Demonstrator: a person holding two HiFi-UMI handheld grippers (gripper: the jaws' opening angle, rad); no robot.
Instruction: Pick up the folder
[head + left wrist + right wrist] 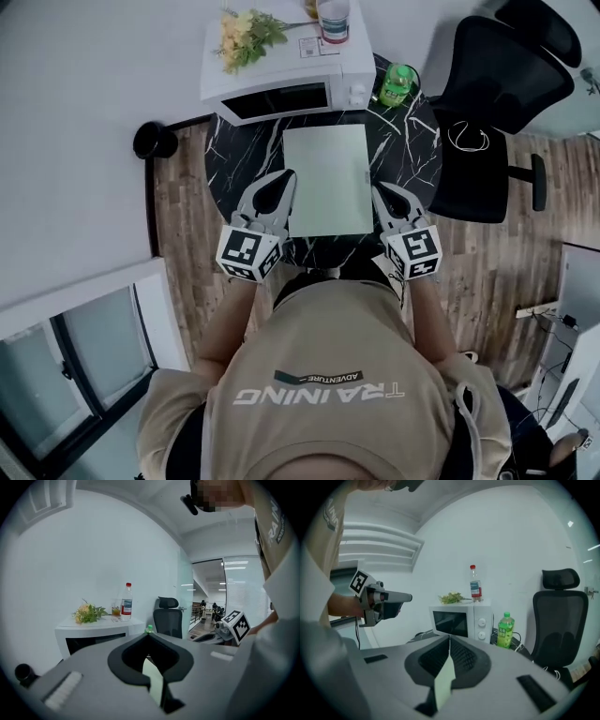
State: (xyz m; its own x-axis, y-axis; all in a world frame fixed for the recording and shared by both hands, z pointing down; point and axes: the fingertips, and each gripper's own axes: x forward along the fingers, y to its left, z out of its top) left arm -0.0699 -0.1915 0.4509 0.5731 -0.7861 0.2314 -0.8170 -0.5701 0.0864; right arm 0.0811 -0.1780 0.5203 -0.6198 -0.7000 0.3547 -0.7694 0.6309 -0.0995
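1. Over the round black marble counter (239, 155) in front of the person, the pale green folder (328, 178) shows flat and square to them. Its far edge is near the white microwave (281, 75) at the back.
2. The left tool (287, 178) is at the folder's left edge, toward the near corner. Its jaws are pressed together on the thin cover, which shows as a pale sliver between the pads in the left gripper view.
3. The right tool (379, 192) mirrors it on the right edge. It is likewise clamped on the folder, and the same pale strip runs out of its closed jaws in the right gripper view.
4. Both tools point away from the person, tipped only slightly down, with the folder spanning the gap between them.
5. As I read it, the grip is made on both sides and the lift is the step in hand. From above I cannot tell whether the folder has left the counter.
6. The next move calls for both hands to rise together at one pace with their spacing kept. Each pinch looks shallow, right at the rim, so any pull apart or twist could slide the cover out or buckle it.
7. The green bottle (397, 84) beside the microwave stands well apart from the folder, so a straight upward path looks open.
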